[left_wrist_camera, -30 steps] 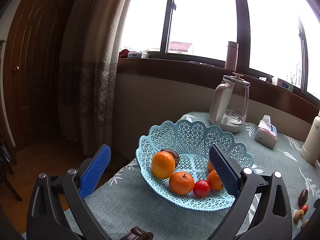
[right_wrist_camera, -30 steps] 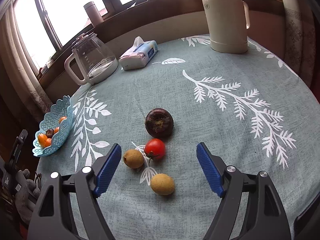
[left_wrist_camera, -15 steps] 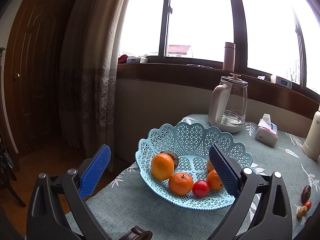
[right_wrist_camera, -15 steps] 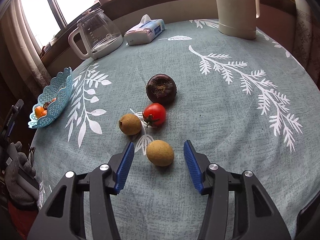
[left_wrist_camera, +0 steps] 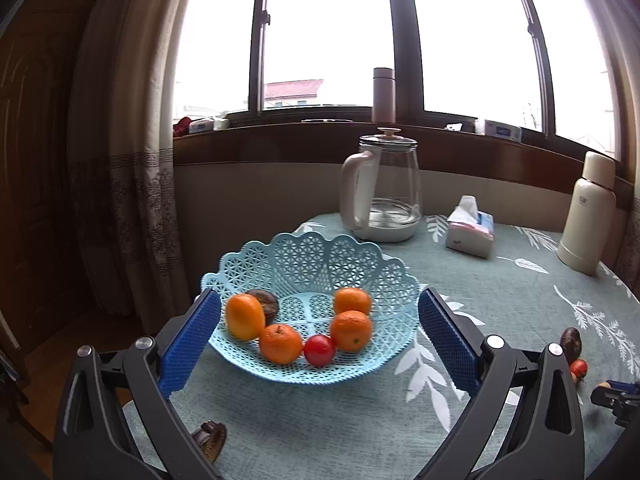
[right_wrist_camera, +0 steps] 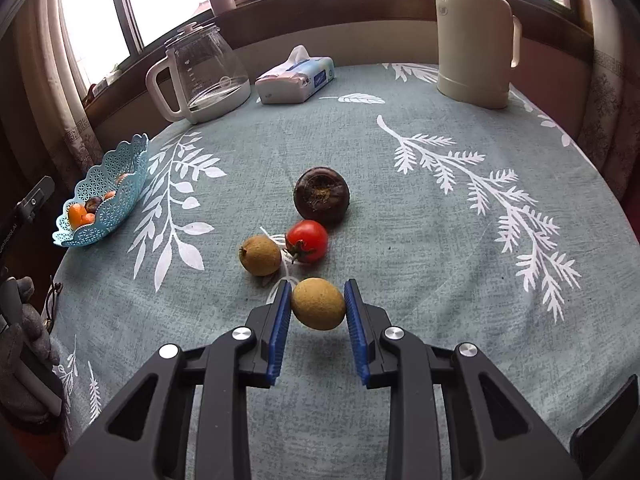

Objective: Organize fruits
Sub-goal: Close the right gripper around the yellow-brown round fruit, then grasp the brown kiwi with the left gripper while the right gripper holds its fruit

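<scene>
A light blue lattice basket (left_wrist_camera: 312,256) stands at the table's left edge and holds three oranges, a tomato (left_wrist_camera: 319,350) and a dark fruit. My left gripper (left_wrist_camera: 318,320) is open, with its blue pads on either side of the basket's near rim. My right gripper (right_wrist_camera: 317,309) is shut on a yellow-brown fruit (right_wrist_camera: 318,300) on the tablecloth. Just beyond it lie a second brown fruit (right_wrist_camera: 260,255), a red tomato (right_wrist_camera: 307,241) and a dark round fruit (right_wrist_camera: 321,195). In the right wrist view the basket (right_wrist_camera: 106,196) is far left.
A glass kettle (right_wrist_camera: 200,72), a tissue pack (right_wrist_camera: 296,80) and a cream thermos (right_wrist_camera: 474,40) stand along the back of the round table. Curtains and a window sill lie behind. The table edge drops off just left of the basket. A small brown object (left_wrist_camera: 210,438) lies near my left gripper.
My right gripper moved forward and down and shut on the nearest yellow-brown fruit. My left gripper shifted so that the basket now sits centred between its open fingers.
</scene>
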The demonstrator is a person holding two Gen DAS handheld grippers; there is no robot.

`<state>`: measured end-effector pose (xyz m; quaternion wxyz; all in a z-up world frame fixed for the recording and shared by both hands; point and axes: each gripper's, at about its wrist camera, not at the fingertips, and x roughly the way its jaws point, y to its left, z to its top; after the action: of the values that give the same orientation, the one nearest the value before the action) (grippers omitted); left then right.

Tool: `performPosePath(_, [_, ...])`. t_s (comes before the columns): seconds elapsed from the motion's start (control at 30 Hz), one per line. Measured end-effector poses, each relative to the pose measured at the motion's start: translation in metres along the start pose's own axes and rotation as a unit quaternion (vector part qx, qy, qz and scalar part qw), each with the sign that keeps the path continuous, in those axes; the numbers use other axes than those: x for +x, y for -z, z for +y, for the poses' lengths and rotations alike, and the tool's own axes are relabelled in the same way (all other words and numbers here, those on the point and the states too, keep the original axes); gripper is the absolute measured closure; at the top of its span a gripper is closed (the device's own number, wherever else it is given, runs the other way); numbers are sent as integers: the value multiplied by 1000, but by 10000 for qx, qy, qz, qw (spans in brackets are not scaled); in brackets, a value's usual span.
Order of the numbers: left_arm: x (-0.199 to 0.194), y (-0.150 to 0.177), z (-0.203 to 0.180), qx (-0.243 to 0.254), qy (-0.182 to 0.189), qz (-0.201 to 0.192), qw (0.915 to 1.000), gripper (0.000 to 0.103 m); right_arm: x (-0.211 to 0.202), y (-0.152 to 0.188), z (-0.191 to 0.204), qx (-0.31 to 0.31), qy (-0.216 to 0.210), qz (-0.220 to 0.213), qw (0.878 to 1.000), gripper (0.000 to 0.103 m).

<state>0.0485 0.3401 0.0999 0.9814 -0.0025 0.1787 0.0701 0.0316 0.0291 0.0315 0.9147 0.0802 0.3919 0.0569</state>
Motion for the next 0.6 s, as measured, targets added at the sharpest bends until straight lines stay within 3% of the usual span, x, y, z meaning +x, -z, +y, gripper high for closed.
performPosePath(0.2, [2, 6, -49, 439, 753, 258, 9959, 3, -3, -5, -23, 318, 96, -122, 9994, 75])
performPosePath(0.4, [11, 17, -88, 635, 1452, 739, 9846, 3, -4, -6, -35, 497, 99, -217, 9985, 75])
performPosePath(0.6, [22, 28, -116, 823, 1806, 1114, 9738, 3, 0, -6, -43, 633, 7, -211, 9978, 75])
